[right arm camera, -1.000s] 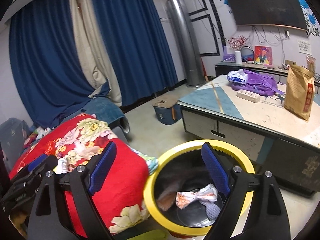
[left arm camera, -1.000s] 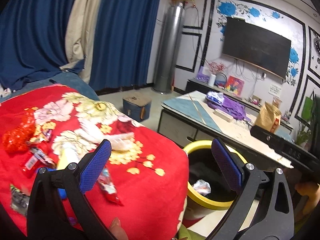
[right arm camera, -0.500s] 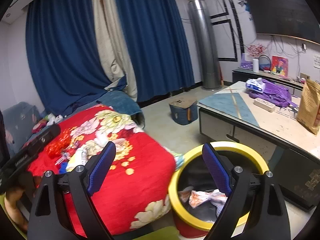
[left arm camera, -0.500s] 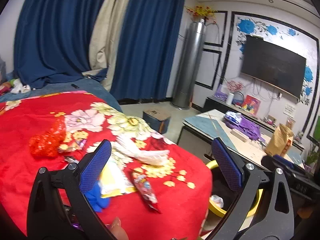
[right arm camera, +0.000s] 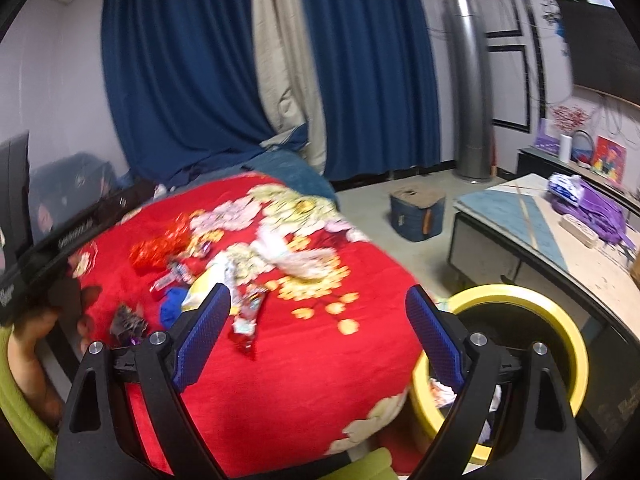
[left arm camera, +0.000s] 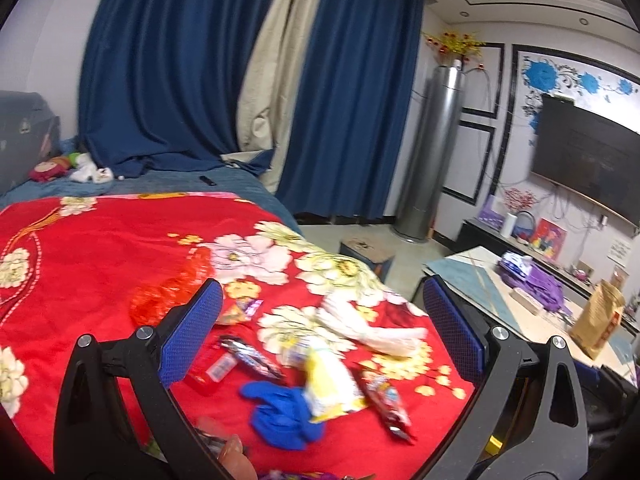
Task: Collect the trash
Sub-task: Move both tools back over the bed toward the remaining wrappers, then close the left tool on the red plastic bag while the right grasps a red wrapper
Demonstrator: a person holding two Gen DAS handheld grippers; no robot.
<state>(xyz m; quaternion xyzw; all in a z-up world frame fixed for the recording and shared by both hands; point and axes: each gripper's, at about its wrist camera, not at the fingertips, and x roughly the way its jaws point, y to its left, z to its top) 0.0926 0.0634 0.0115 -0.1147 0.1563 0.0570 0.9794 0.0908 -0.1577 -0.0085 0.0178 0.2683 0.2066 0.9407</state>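
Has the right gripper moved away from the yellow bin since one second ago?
Yes. The right gripper has swung left: the yellow bin, centred between its fingers earlier, now sits at the right, and the red blanket lies between them.

Red plush blanket (left arm camera: 100, 248): printed with cream, pink and yellow flowers.
Crumpled red mesh bag (left arm camera: 160, 300): translucent orange-red.
Crumpled blue glove (left arm camera: 280, 412): solid royal blue.
Yellow-and-white snack bag (left arm camera: 332, 384): pale yellow with white.
Long red candy wrapper (left arm camera: 388, 400): red with multicoloured print.
Dark striped wrapper (left arm camera: 248, 356): black with pale bands.
White crumpled plastic bag (left arm camera: 376, 332): off-white.
Round trash bin (right arm camera: 568, 332): yellow rim, black inside.
Long curtains (left arm camera: 168, 72): deep blue, with a beige panel between.
Left gripper (left arm camera: 320, 340): black frame, blue textured pads.
Right gripper (right arm camera: 318, 332): the same colours.
Low counter (right arm camera: 520, 216): cream top with a slate-blue panel.
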